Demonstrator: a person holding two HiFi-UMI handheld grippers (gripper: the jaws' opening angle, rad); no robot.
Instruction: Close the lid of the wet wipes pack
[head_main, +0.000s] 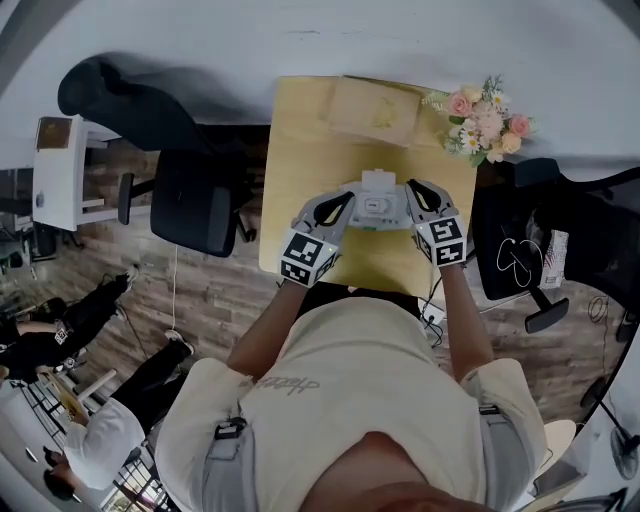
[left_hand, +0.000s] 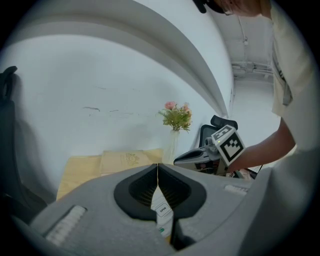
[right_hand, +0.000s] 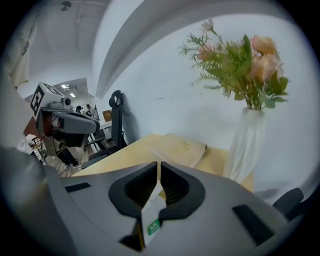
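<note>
Left gripper (head_main: 347, 199) and right gripper (head_main: 411, 189) each pinched 1 end of the wet wipes pack (head_main: 375, 208) between them; its lid (head_main: 378, 182) apparently stood raised, so closing remained.

The wet wipes pack (left_hand: 164, 223) carries a small label (left_hand: 162, 209) reading "OPEN".

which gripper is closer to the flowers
Right. The right gripper is just short of the flowers; the left gripper is farther off, on the pack's other side.
</note>
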